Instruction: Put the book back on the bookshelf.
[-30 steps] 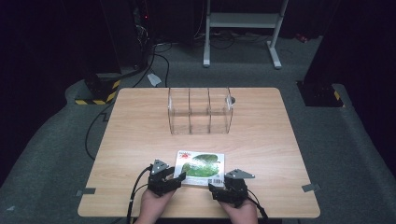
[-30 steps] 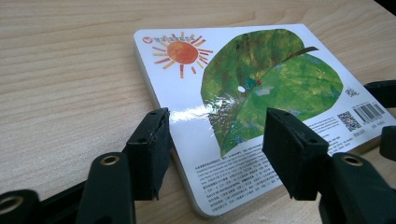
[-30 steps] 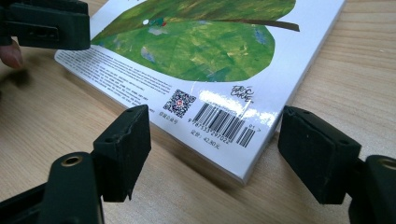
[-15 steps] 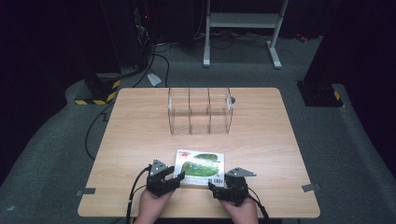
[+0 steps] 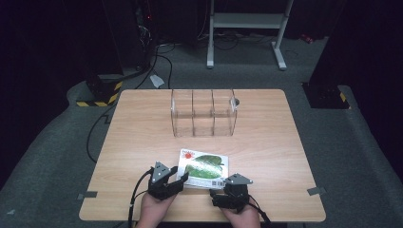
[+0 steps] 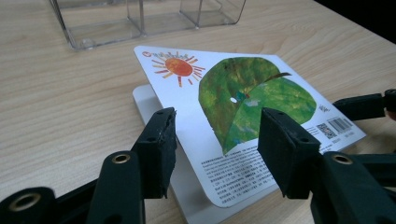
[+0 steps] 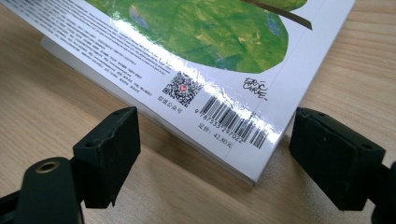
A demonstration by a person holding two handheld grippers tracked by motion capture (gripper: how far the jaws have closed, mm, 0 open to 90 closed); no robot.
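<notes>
There was one book (image 5: 203,167) lying near my edge of the wooden table (image 5: 266,147), with its back cover up, showing a big green leaf and a small orange sun. My left gripper (image 5: 179,180) was at the book's near left corner. In the left gripper view the cover was lifted up a bit from the pages, and that corner sat between my two jaws, which had just been closing in. The jaws stood apart there and I could not see them pressing on the cover. My right gripper (image 5: 219,194) was at the book's near right corner, where the barcode (image 7: 236,122) is. Its jaws had just been opening, and they were spread wide, one on each side of the corner, not touching it. Far from me, past the book, stood one clear plastic box (image 5: 203,113) with three slots in a row. So I counted one book, one box and my two grippers.
</notes>
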